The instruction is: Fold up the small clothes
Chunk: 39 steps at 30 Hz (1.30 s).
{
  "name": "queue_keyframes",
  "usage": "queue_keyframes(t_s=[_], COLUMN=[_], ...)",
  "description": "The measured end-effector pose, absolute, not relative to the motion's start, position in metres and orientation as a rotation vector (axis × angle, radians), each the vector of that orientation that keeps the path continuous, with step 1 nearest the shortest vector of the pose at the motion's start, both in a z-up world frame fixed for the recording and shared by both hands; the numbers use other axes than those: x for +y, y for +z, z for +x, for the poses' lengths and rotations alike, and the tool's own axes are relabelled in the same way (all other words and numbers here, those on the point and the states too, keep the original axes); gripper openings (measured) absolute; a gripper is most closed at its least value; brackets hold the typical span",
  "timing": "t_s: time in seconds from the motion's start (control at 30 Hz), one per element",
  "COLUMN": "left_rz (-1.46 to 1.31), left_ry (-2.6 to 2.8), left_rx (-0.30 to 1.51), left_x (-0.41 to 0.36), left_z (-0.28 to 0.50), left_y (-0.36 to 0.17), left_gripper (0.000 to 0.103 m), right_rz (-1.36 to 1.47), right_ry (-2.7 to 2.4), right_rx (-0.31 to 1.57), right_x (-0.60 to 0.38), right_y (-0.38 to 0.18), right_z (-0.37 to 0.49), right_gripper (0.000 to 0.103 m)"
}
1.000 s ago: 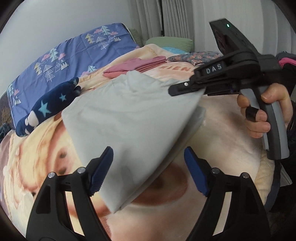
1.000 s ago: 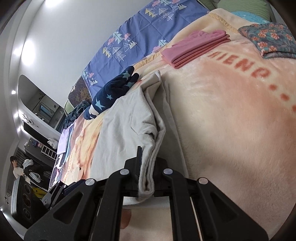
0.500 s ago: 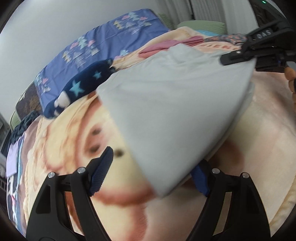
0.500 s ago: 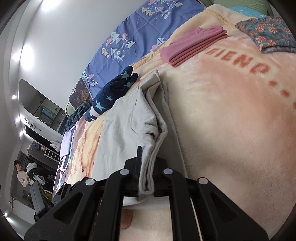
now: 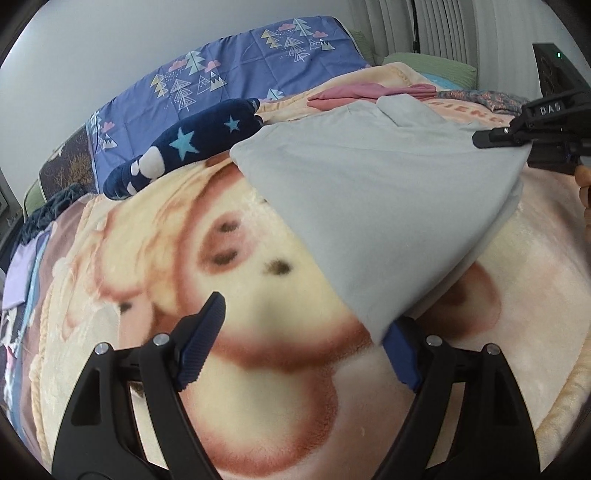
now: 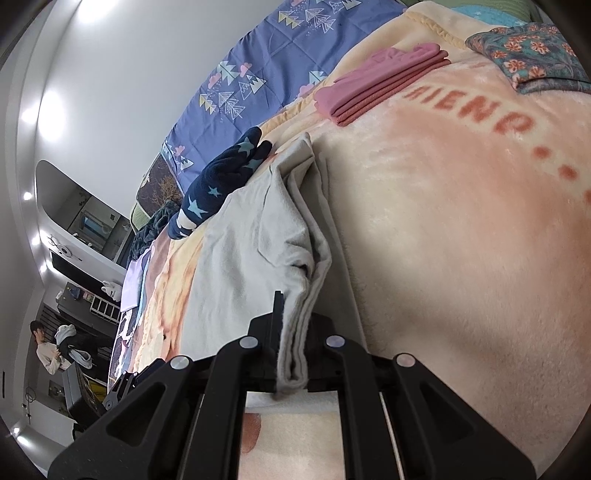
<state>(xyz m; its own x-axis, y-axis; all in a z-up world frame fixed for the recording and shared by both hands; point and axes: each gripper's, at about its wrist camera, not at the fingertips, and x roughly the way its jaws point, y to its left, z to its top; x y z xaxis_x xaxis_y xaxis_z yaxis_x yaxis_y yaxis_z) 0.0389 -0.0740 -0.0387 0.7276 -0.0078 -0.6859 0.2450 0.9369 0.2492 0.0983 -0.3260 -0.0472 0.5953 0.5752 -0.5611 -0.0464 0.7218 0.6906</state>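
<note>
Pale grey soft-knit garment (image 5: 373,206) lies part-folded on plush cartoon-print blanket (image 5: 258,369) of bed. Right tongs (image 6: 291,369) clamp its layered edge, keeping fold pinned. Left tongs (image 5: 303,347) spread wide, jaws just widened, empty; garment's near corner overhangs one pad, likely for next pinch.

White wall (image 6: 122,74), curtains (image 5: 443,29), dark shelves (image 6: 92,295).

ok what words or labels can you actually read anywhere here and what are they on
"DAS" in pale raised letters on the black body of the right gripper, seen from the left wrist.
"FRIEND..." in red letters woven into the plush blanket; the first letters are partly cut off or blurred, so the word is inferred, and the left wrist view shows only "...IEND".
Nothing readable on the purple quilt, only tree and cloud pictures.
Background shelves are too small to read.
</note>
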Motion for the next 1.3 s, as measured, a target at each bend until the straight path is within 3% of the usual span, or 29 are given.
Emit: queue_keyframes(t_s=[1.3], left_rz=[0.273], left_ry=[-0.257], left_rx=[0.760], left_x=[-0.084], left_z=[0.028], left_y=[-0.034], left_gripper=[0.082], right_rz=[0.754], right_ry=[0.437], right_rx=[0.877], right_x=[-0.326], right_y=[-0.035], right_z=[0.106], right_gripper=[0.007])
